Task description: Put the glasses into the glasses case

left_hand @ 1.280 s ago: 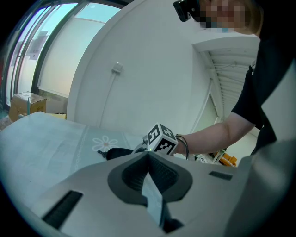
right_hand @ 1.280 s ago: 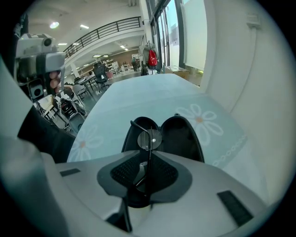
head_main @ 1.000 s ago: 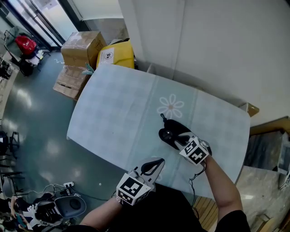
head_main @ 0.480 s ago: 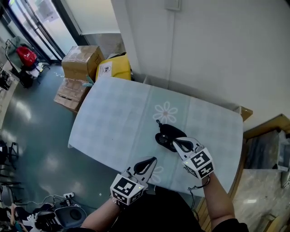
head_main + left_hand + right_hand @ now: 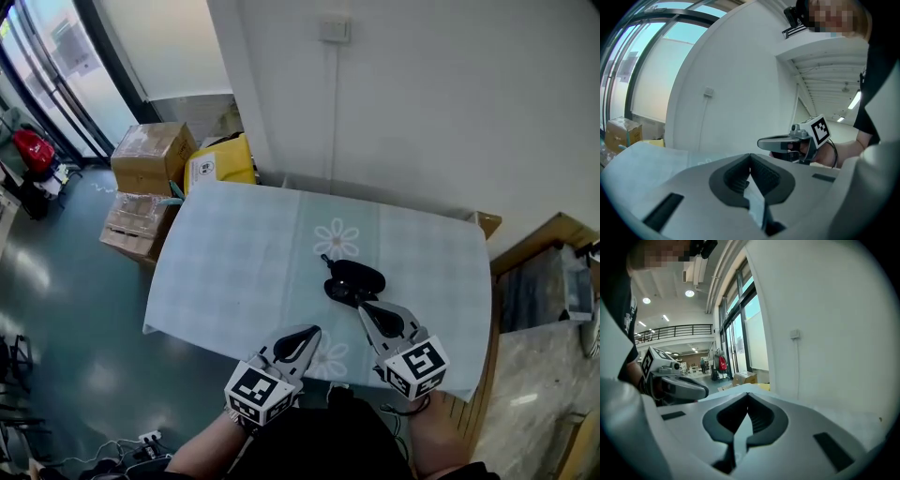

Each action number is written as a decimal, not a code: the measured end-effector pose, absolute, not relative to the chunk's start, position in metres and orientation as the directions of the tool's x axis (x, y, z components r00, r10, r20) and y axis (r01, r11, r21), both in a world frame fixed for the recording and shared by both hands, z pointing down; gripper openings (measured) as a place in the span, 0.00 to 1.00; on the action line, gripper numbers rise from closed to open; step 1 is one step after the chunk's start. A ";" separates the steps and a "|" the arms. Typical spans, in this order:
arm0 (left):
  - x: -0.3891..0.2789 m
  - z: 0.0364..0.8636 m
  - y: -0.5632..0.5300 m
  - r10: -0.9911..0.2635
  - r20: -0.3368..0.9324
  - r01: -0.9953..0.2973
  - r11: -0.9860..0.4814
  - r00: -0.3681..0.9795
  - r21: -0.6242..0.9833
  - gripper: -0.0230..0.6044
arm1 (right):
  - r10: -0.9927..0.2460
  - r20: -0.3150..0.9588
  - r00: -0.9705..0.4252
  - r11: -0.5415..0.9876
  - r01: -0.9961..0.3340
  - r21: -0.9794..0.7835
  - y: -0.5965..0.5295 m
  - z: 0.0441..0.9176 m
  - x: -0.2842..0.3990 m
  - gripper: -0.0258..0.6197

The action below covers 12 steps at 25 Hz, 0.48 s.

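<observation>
While the left hand-held gripper [image 5: 312, 333] and right hand-held gripper [image 5: 366, 311] hover pinched closed and empty, the dark glasses case [image 5: 356, 279] lies on the worktop [image 5: 234, 253] at the right one's twelve o'clock. I can't tell the glasses apart from it, so next up is probably checking and closing the case.

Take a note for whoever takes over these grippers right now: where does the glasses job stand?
Left gripper: jaws shut, empty, over the near edge of the table.
Right gripper: jaws shut, empty, just short of the case.
Black glasses case: mid-table, near the daisy print, nothing touching it.
Done: unclear; the glasses can't be told apart from the case.
Left: probably check the case, then tuck the glasses in and close it if needed.
</observation>
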<state>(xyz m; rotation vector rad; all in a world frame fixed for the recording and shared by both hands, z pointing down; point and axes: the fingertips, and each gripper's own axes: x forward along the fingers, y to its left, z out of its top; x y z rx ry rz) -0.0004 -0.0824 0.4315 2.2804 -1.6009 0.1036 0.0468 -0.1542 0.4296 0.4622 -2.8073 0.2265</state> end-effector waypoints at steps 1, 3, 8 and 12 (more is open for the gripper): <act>-0.004 0.431 -0.078 -0.896 0.252 -0.921 -0.306 0.365 0.243 0.08 | -0.303 0.295 -0.906 0.931 -0.348 -0.112 -0.146 0.427 0.046 0.08; -0.008 0.430 -0.068 -0.891 0.247 -0.915 -0.323 0.380 0.244 0.08 | -0.323 0.281 -0.904 0.922 -0.367 -0.121 -0.130 0.424 0.044 0.08; -0.013 0.429 -0.042 -0.871 0.241 -0.894 -0.372 0.429 0.249 0.08 | -0.372 0.263 -0.890 0.902 -0.414 -0.123 -0.092 0.419 0.043 0.08; -0.011 0.433 -0.020 -0.845 0.242 -0.872 -0.422 0.477 0.247 0.08 | -0.422 0.256 -0.870 0.879 -0.461 -0.119 -0.065 0.420 0.046 0.08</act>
